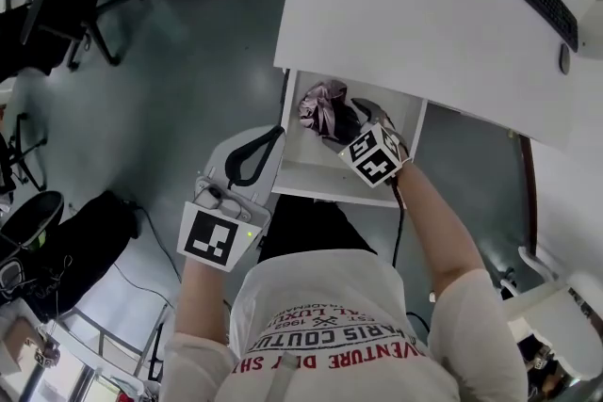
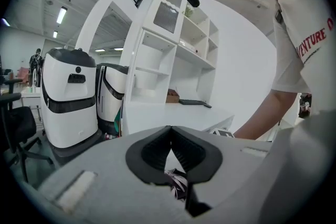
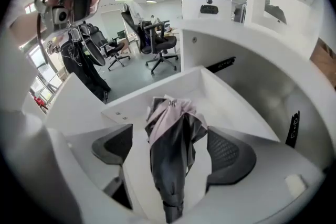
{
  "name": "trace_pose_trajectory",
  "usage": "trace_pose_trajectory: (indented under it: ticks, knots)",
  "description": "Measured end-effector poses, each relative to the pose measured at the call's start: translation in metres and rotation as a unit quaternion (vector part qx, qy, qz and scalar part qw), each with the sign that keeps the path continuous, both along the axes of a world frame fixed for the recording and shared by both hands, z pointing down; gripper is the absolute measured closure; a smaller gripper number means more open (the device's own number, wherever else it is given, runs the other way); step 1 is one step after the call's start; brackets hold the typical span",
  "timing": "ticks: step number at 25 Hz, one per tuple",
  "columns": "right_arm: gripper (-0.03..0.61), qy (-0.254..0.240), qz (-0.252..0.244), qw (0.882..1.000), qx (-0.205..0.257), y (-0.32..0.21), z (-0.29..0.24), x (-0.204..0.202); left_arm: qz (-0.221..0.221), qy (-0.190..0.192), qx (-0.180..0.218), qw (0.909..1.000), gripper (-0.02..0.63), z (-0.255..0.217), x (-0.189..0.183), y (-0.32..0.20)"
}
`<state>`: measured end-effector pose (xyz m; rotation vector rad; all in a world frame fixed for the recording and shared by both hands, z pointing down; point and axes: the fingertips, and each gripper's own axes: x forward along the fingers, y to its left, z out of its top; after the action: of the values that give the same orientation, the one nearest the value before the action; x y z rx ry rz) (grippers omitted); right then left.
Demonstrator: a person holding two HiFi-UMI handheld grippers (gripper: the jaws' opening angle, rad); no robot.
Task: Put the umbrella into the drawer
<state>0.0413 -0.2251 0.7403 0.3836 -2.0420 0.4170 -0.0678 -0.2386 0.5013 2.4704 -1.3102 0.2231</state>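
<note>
So the umbrella (image 3: 169, 144) is already lying on the floor of the open drawer (image 1: 306, 179), which sticks out from under the white desk (image 1: 405, 14). The relation that matters now is umbrella vs. right gripper (image 1: 363, 115). In the right gripper view the folded umbrella runs lengthwise straight down the middle between the two pads. Its dark end is nearest the claw and the pinkish bunched fabric points away toward the drawer's far corner.

The right claw is spread wide and not pinching anything. There's bare drawer floor showing between the left pad and the fabric. The right pad is just beside the fabric, but nothing looks squeezed. The right forearm reaches in from the drawer's front right, and the claw tips steeply down into the box.

The left gripper (image 1: 267, 144) has its pads pressed together with nothing between them. It sits close to level by the drawer's front left corner, outside the box, so it's the hand nearer the drawer front.

Judging from all that, the drop-off looks basically done. Since the umbrella lies along the claw's own line, backing the right hand out up and along that same line should clear it. Sliding sideways risks snagging the loose fabric on the nearer pad.
</note>
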Motion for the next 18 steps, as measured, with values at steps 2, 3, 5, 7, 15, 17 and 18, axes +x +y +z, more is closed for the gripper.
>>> trace_pose_trajectory:
  ticks: [2, 3, 5, 7, 15, 17, 18]
  knots:
    - [0.162, -0.01, 0.007, 1.0, 0.011, -0.003, -0.024, -0.001, 0.006, -0.005, 0.016, 0.9998, 0.609, -0.016, 0.003, -0.001]
    - [0.199, -0.013, 0.011, 1.0, 0.023, -0.006, -0.035, -0.002, 0.008, -0.007, 0.023, 0.9997, 0.609, -0.023, 0.002, -0.002]
    - [0.306, -0.024, 0.028, 0.998, 0.052, -0.015, -0.059, -0.006, 0.01, -0.008, 0.033, 0.9994, 0.609, -0.035, -0.002, -0.005]
    - [0.407, -0.041, 0.056, 0.994, 0.086, -0.022, -0.086, -0.008, 0.011, -0.01, 0.039, 0.9991, 0.609, -0.047, -0.004, -0.003]
    - [0.578, -0.118, 0.117, 0.968, 0.188, -0.022, -0.201, 0.011, 0.007, -0.019, 0.052, 0.9984, 0.611, -0.091, 0.009, 0.023]
    - [0.578, -0.139, 0.13, 0.96, 0.204, -0.02, -0.231, 0.019, 0.0, -0.016, 0.053, 0.9984, 0.609, -0.106, 0.012, 0.026]
    - [0.578, -0.15, 0.136, 0.956, 0.212, -0.018, -0.246, 0.023, -0.002, -0.013, 0.057, 0.9983, 0.609, -0.116, 0.014, 0.027]
